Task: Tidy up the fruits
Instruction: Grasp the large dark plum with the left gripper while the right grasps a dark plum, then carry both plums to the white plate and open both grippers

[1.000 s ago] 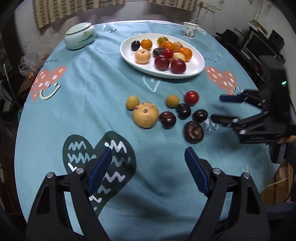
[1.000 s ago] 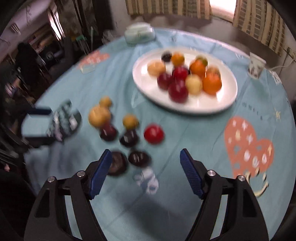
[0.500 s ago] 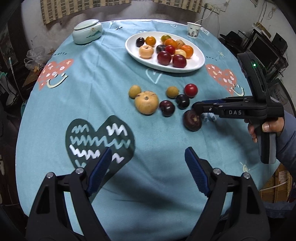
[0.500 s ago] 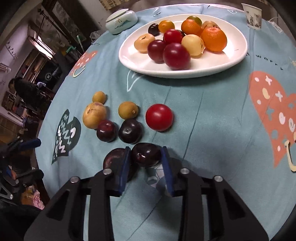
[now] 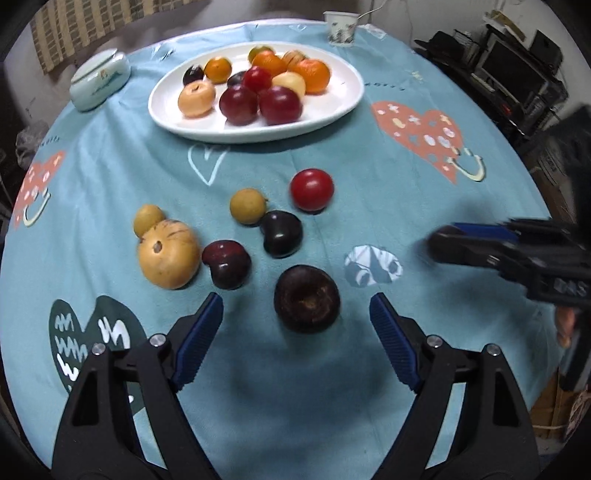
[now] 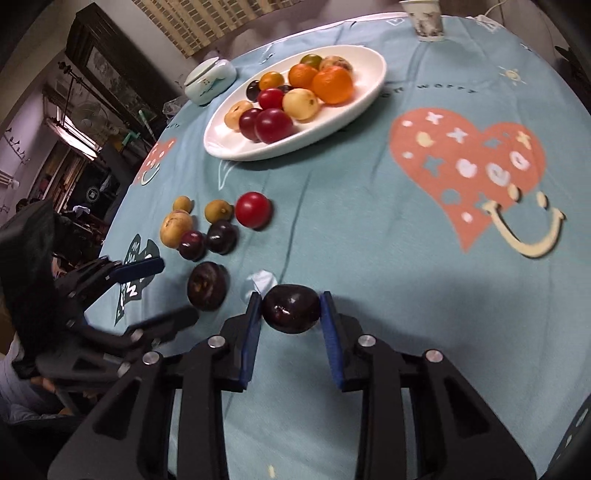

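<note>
My right gripper is shut on a dark plum and holds it a little above the cloth. It also shows blurred at the right of the left wrist view. My left gripper is open, its fingers on either side of a large dark round fruit on the cloth. Beyond lie two dark plums, a tan apple-like fruit, two small yellow fruits and a red fruit. The white oval plate holds several red, orange and pale fruits.
A round table carries a teal cloth with heart prints. A pale lidded dish stands at the back left and a paper cup at the back. Dark shelving stands to the right of the table.
My right gripper has lifted the dark plum off the cloth and drawn it back to the right. My left gripper has moved forward and now straddles the large dark fruit.
</note>
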The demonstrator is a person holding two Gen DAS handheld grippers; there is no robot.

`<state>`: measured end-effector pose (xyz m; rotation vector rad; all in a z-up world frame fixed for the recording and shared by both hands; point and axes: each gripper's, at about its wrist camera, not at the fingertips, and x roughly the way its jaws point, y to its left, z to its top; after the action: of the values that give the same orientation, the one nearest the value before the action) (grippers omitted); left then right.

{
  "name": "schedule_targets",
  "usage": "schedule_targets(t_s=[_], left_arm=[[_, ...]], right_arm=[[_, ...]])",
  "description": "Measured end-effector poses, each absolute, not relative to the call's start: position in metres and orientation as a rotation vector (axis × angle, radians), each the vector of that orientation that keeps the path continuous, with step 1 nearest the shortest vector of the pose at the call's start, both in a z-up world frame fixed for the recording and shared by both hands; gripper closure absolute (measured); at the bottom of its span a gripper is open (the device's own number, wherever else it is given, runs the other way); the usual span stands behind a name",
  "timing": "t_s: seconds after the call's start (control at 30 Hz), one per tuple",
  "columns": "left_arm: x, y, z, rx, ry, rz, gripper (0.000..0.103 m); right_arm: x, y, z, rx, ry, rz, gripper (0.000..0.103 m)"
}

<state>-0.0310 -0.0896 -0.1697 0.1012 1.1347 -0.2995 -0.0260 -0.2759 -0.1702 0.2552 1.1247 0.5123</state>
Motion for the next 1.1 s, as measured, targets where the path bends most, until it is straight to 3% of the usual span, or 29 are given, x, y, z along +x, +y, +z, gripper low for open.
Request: schedule_targets(t_s=[0.07,0.1,0.13,0.33,0.7,1.1], left_arm=[[-0.027,-0.089,-0.175,0.074,1.157,-0.293,0.024],[-0.025,-0.089,-0.178,0.063,1.173,-0.293,0.040],[-0.024,-0.089,-0.181,0.051,1.193,-0.310,0.062],[-0.031,-0.084,-0.173,0.045,1.182,-0.336,0.062],[-0.056,-0.049,-0.110,0.139,1.018,-0.312,0.062],[-0.053,-0.019,-0.115,0.124,1.019,-0.339,0.062]], right_arm=[[-0.029,-0.282,-0.172,0.264,1.128,0.508,0.071],[-0.029,-0.284,-0.173,0.267,1.130,0.506,0.071],[-0.030,-0.285,-0.174,0.273,1.133,0.505,0.071],[-0.032,-0.279,-0.179,0.301,1.138,0.521,0.071],[-0.054,-0.244,-0.164,0.382,1.085,0.570,0.071],[-0.078,-0.183,-0.154,0.338,1.117,0.584,0.071]])
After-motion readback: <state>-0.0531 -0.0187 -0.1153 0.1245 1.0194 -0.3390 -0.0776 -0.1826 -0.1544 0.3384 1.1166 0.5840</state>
